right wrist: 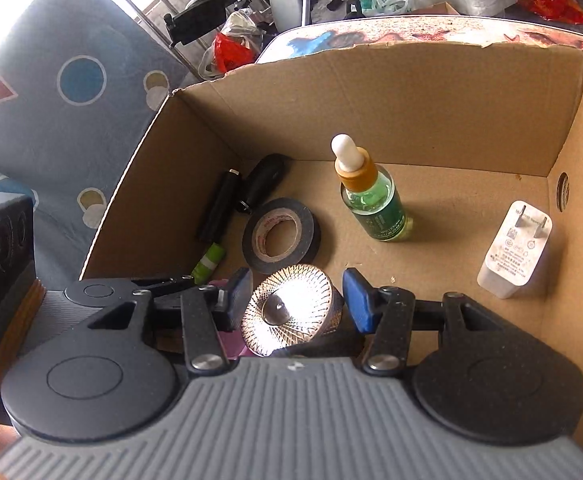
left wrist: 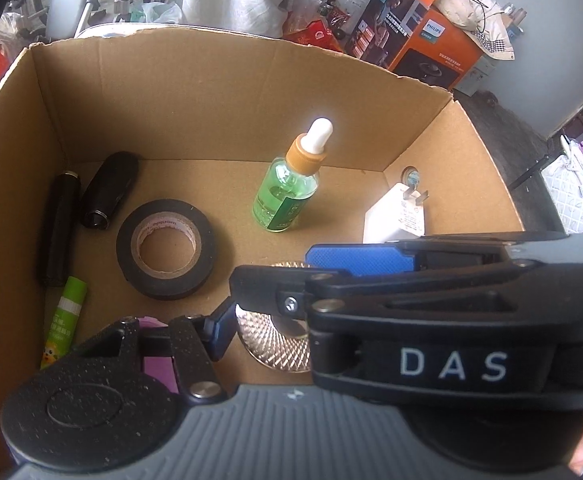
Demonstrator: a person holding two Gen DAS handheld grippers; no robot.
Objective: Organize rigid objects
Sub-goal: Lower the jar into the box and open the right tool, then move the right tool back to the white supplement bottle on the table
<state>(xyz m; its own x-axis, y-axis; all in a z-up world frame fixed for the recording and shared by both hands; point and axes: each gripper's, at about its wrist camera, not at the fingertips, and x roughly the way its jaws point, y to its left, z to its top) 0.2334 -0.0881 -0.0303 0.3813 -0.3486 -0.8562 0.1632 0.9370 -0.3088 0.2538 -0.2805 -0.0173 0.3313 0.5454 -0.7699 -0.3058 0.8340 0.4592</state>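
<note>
A cardboard box [right wrist: 431, 92] holds a green dropper bottle [right wrist: 375, 200], upright, a black tape roll [right wrist: 281, 234], two black tubes [right wrist: 219, 210], a green glue stick [right wrist: 209, 262] and a white charger [right wrist: 515, 250]. My right gripper [right wrist: 297, 300] is open inside the box, its blue pads either side of a shiny ribbed metal lid [right wrist: 289, 310], with gaps showing. In the left wrist view the right gripper [left wrist: 431, 300] crosses the front and hides my left gripper's right finger; only the left fingertip [left wrist: 221, 330] shows, next to the lid [left wrist: 275, 340].
A purple item [left wrist: 155, 356] lies under the left gripper at the box's near edge. The box [left wrist: 211, 92] stands on a patterned table [right wrist: 371, 34]. Philips cartons [left wrist: 423, 40], bags and a wheelchair stand behind. A blue patterned mat [right wrist: 71, 100] is at left.
</note>
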